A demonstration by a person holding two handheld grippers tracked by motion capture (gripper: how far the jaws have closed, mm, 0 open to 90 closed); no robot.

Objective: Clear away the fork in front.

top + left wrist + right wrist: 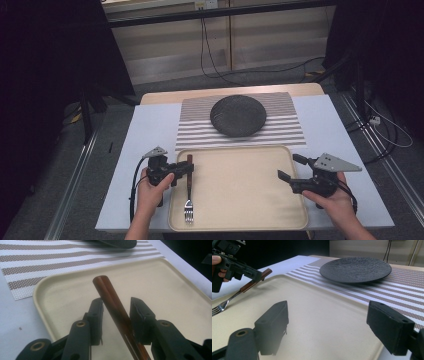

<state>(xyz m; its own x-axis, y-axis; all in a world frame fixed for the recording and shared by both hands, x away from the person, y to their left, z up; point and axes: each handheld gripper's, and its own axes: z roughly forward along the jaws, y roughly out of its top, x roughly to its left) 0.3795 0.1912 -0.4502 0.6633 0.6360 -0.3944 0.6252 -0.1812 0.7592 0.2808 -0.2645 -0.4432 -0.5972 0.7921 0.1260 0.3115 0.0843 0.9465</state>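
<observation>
1 fork (189,187) on tray (240,200), handle between left hand-held gripper (188,169) jaws

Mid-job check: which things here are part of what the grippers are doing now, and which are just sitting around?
In use:
- fork, brown handle between the left gripper jaws, tines on the tray
- tray
- right gripper, open and holding nothing over the tray's right edge

Just lying about:
- dark plate
- striped mat
- floor cables

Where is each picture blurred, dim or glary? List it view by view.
High view: evenly lit table, dark surroundings, slightly soft. Left gripper view: fork handle sharp with a glossy streak, left tool bases blurred. Right gripper view: right tool blurred, black plate sharp.
</observation>
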